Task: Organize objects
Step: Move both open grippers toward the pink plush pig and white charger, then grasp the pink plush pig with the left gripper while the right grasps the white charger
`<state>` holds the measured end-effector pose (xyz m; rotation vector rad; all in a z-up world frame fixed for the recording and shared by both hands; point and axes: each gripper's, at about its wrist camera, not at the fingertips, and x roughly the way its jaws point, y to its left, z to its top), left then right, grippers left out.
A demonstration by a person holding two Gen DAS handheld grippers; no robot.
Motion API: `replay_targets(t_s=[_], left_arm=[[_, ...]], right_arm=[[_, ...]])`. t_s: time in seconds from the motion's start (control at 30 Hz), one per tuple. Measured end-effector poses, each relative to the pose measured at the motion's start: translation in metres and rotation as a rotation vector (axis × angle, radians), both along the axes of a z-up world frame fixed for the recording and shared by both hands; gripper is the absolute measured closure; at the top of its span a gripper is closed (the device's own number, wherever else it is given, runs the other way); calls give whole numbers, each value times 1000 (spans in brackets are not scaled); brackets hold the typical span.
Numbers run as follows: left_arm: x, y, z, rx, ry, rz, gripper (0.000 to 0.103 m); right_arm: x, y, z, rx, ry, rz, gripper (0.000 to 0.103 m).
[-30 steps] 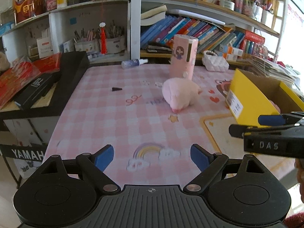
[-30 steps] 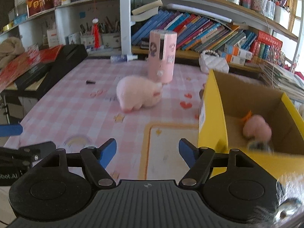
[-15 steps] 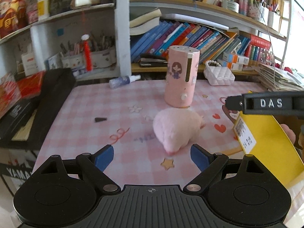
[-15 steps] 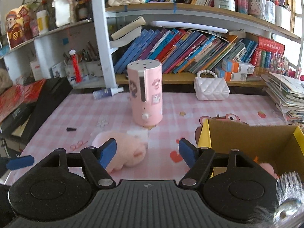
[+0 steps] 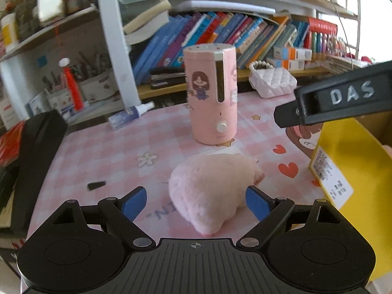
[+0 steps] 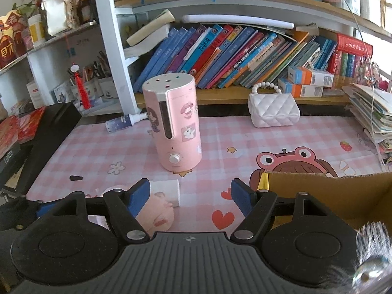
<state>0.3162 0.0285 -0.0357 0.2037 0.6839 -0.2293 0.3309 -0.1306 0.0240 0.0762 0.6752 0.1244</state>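
Pink plush toy (image 5: 210,191) lying on its side on the pink checked desk (image 5: 103,147), in front of the pink cylindrical humidifier (image 5: 212,93) and apart from it. In the left wrist view its long axis runs diagonally, from the rounded end nearest the camera, low and centre, up toward the right, where a small darker pink part points at the yellow cardboard box (image 5: 350,186). A white tag (image 6: 166,189) on the toy lies on the side toward the humidifier.

Left gripper (image 5: 196,202) held low over the desk, level, aimed at the humidifier. Its jaws stand wide apart; the plush toy lies between the blue fingertips (image 5: 133,203), nearer the right-hand one, and whether either pad touches the fur cannot be told.

Right gripper (image 6: 191,194) held higher, to the humidifier's front right, aimed at the bookshelf (image 6: 220,93); in the left wrist view one of its black fingers, lettered "DAS", crosses the upper right above the box. Its jaws are also wide apart and hold nothing. In the right wrist view the plush toy (image 6: 156,210) shows only in part, behind the left blue fingertip, outside the gap between the jaws.

Yellow cardboard box (image 6: 325,191) standing open-topped to the right of the humidifier, on the desk's frog cartoon (image 6: 286,159).
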Motion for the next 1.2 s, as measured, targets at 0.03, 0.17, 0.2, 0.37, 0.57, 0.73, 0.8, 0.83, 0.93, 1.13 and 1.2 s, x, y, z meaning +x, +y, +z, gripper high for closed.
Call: replay_targets(t_s=[0.03,0.17,0.2,0.37,0.57,0.73,0.8,0.83,0.93,1.13,1.2], left_arm=[[5,-3,-3,8,5,-6,13],[23,-14,-16,44,25,-36,13],[26,-16,-19,47,30,-45,13],[36,-24,-28,54,26,-65,12],[30,-16,-25,2,-2,-48,35],[7,10,-11,-79,-6,21,42],[-8,26,-3,-112,-7,55,42],[-13,34,-1,-127,-5,75,42],[-27,61,3,-165,25,162,42],[-42,99,3,-242,68,318,42],[-45,103,5,-249,60,332,42]], right_arm=[[2,-1,-1,1,3,-1,32],[11,-5,-3,4,12,-1,31],[13,-5,-3,5,15,0,31],[21,-8,-6,7,28,-2,31],[27,-8,-10,8,39,1,30],[30,-3,-13,14,47,15,30],[31,0,-14,18,51,27,24],[33,3,-15,20,56,36,23],[41,15,-21,21,85,68,23],[71,52,-49,-45,151,94,20],[83,65,-63,-104,161,110,19]])
